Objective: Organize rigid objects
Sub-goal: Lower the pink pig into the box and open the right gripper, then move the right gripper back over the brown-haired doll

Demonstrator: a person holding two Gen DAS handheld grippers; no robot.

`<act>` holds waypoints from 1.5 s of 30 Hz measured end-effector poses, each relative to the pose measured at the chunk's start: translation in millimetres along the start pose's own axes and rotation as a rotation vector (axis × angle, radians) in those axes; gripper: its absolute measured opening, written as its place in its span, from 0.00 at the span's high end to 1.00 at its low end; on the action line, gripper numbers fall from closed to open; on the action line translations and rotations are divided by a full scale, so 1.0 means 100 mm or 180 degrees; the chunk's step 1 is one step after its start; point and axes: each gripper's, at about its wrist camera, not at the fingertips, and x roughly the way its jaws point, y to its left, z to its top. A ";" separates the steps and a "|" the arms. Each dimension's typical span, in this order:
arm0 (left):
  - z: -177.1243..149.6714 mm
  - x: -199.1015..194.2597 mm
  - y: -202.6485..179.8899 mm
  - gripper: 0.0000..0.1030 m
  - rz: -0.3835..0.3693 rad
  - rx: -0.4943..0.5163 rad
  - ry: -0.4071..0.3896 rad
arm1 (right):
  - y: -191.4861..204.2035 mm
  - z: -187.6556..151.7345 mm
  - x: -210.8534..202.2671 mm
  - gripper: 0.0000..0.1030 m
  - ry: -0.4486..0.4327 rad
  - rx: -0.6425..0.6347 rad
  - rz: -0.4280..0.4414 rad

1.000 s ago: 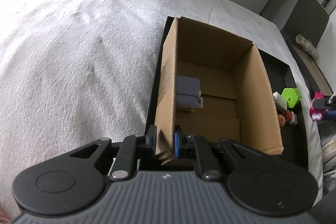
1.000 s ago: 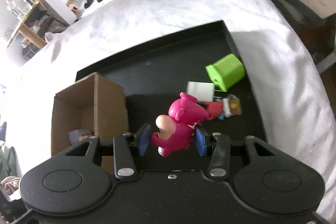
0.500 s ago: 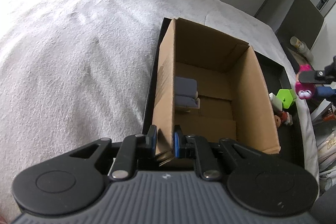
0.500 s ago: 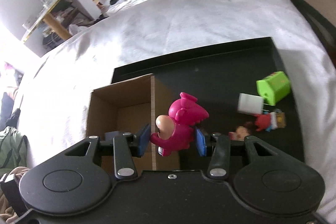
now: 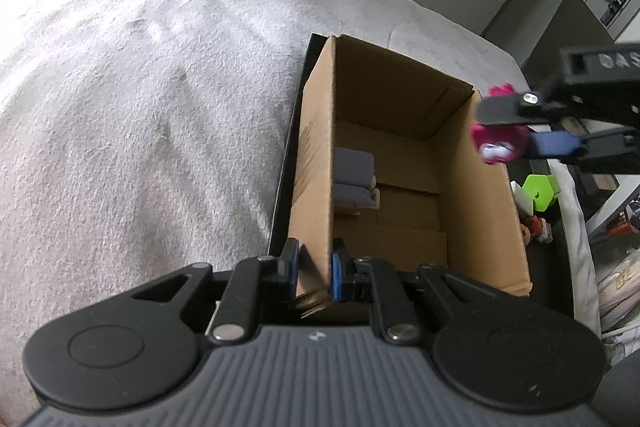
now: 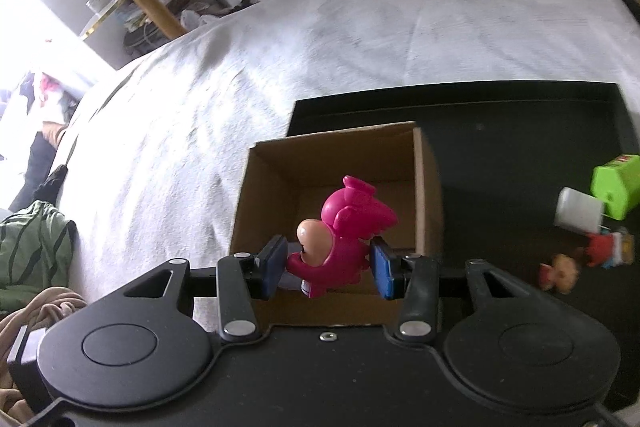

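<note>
Right tool (image 6: 327, 267) is clamped on the pink toy (image 6: 340, 231) by its waist — hanging over the cardboard box (image 6: 272, 187), toward the 3 o'clock wall. Looks like light hard plastic, a bit slick, so mid-body seems the safest hold. Left tool (image 5: 314, 273) pinches the box's 9 o'clock wall — steadying it.
</note>
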 end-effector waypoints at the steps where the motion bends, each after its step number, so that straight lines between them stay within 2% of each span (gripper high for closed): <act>1: 0.00 0.00 0.00 0.86 -0.0004 -0.0004 -0.0001 | 0.03 0.01 0.04 0.56 0.0020 -0.0001 0.0017; 10: 0.00 0.01 0.01 0.86 -0.0021 -0.0031 -0.0013 | 0.26 0.08 0.28 0.56 0.0144 -0.0163 0.0063; 15: 0.01 0.03 0.02 0.86 -0.0031 -0.0048 -0.0009 | 0.34 0.13 0.31 0.55 0.0116 -0.0239 0.0081; 17: 0.01 0.03 0.02 0.86 -0.0047 -0.0040 -0.0009 | 0.38 0.15 0.30 0.46 0.0080 -0.0296 0.0130; 21: 0.01 0.03 0.02 0.86 -0.0043 -0.0032 -0.0012 | 0.40 0.19 0.25 0.46 0.0025 -0.0323 0.0219; 30: 0.01 0.04 0.03 0.86 -0.0038 -0.0030 -0.0007 | 0.25 0.18 0.05 0.44 -0.0054 -0.0271 0.0203; 33: 0.01 0.04 0.03 0.86 -0.0032 -0.0026 -0.0002 | 0.16 0.16 -0.06 0.39 -0.0106 -0.0299 0.0174; 39: 0.02 0.05 0.03 0.86 -0.0024 -0.0023 0.0010 | -0.09 0.13 -0.29 0.37 -0.0134 -0.0265 0.0101; 45: 0.02 0.04 0.02 0.86 -0.0004 -0.0005 0.0017 | -0.40 0.07 -0.45 0.31 -0.0168 -0.0158 0.0005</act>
